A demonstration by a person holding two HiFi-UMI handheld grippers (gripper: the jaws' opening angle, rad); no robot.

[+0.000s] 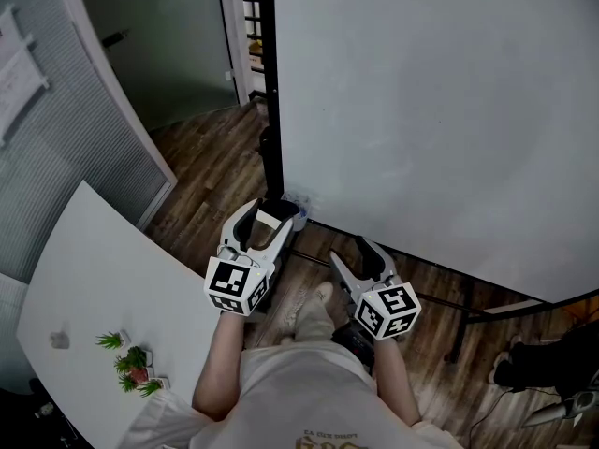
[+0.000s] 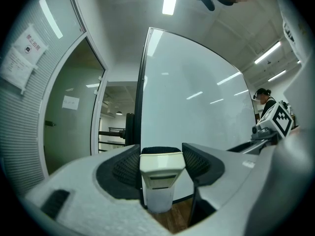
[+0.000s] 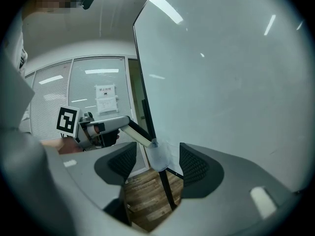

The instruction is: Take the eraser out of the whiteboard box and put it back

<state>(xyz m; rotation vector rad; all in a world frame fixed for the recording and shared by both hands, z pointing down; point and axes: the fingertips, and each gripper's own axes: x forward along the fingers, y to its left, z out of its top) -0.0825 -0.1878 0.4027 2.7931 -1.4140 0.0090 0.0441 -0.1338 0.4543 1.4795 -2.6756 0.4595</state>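
- The left gripper (image 2: 161, 156) is clamped on a cream plastic eraser with a black felt face (image 2: 161, 173). Both ribbed pads press its sides, and the eraser points forward, about level.
- Just ahead of its tips is a small translucent plastic box (image 3: 158, 155), at the lower corner of the large whiteboard (image 1: 440, 110). The eraser's far end reaches the box — whether it enters cannot be told.
- The right gripper (image 3: 155, 163), beside the left one, has its jaws apart with nothing between the pads — beyond them show only the box and the brown wooden plank floor (image 1: 215, 171).
- Well to the left of the left gripper, a white table (image 1: 94, 279) carries small green plants (image 1: 131, 358).
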